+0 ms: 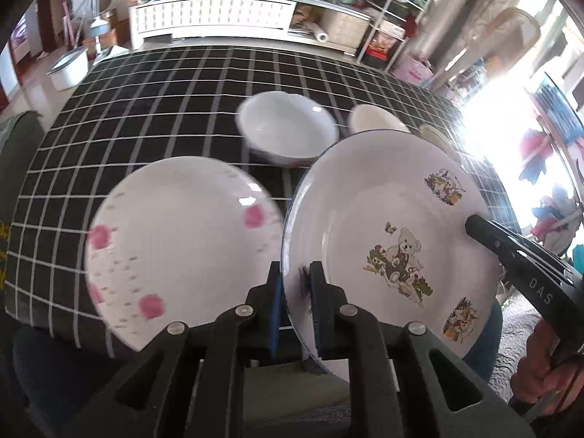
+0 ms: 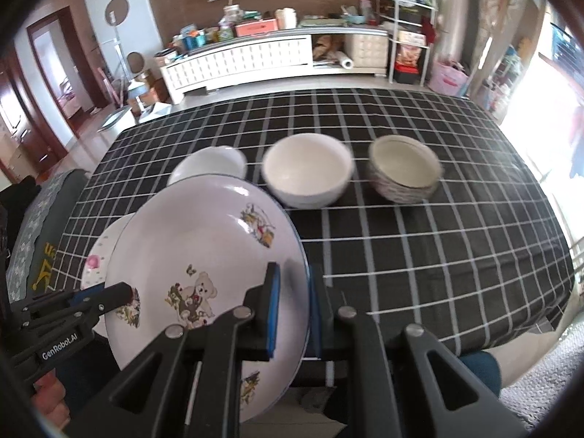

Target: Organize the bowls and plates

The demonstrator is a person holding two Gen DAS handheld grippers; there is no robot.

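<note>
Both grippers, left (image 1: 295, 292) and right (image 2: 294, 299), pinch your teddy-bear plate (image 1: 383, 241); pink-flower plate (image 1: 175, 233) and three far bowls (image 2: 306, 175) wait unstacked.

Pink-flower plate (image 2: 95, 255) mostly hidden behind bear plate (image 2: 204, 255); bowls (image 2: 306, 171) blurred

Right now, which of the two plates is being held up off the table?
The teddy-bear plate, clamped at opposite rims by both hand-held grippers. The pink-flowered plate lies flat on the checked cloth.

The right gripper (image 1: 471, 224) reads "DAS", the left gripper (image 2: 127, 292) "GenRobot.AI"
</note>
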